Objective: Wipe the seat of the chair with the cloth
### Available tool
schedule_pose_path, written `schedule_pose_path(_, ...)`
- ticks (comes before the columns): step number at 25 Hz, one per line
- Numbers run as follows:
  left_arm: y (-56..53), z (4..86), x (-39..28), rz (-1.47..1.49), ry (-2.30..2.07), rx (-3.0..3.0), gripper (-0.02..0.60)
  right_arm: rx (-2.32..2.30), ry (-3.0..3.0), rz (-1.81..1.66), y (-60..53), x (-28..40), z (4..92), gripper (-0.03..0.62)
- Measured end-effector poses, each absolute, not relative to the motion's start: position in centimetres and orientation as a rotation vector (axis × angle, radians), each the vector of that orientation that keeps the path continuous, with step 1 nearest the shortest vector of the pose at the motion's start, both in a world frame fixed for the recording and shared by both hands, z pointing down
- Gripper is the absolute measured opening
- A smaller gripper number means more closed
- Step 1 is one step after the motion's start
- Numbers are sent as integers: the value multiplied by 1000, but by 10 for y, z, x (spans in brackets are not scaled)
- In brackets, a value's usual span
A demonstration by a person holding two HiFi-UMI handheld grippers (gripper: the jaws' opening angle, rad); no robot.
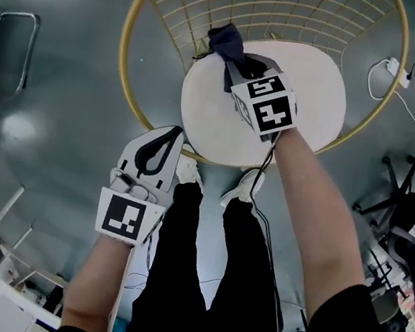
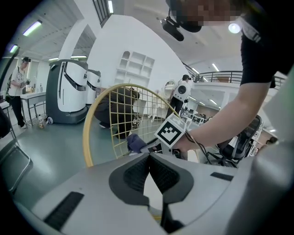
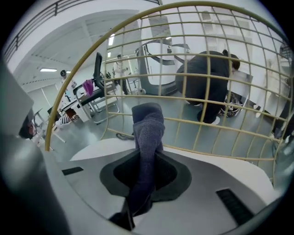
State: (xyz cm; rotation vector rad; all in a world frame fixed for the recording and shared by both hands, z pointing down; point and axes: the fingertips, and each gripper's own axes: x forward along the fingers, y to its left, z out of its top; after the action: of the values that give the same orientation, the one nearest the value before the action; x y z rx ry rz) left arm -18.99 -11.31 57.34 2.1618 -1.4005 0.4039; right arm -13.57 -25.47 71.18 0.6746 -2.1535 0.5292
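The right gripper clamps the cloth inside the wire chair.

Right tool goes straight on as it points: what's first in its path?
Probably the chair's gold wire backrest: the right tool, shut on the dark cloth, points across the white seat toward it. Depth unclear.

Cloth dk blue – seat white – chair frame gold grid.

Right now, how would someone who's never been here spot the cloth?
Find the round gold wire chair with its white seat. Over the seat's far edge, the right hand-held gripper pinches a crumpled dark blue-grey cloth, the only dark, soft thing against that pale seat.
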Motion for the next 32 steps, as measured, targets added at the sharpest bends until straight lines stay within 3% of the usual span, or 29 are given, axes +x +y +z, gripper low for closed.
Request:
schedule_pose_path(8, -108, 580, -155, 418, -1363, 2190, 12, 874, -2027, 517, -293, -46, 723, 64)
schedule_pose_path(32, -124, 565, -79, 435, -1246, 2286, 13, 1207, -1847, 580, -330, 99, 689, 64)
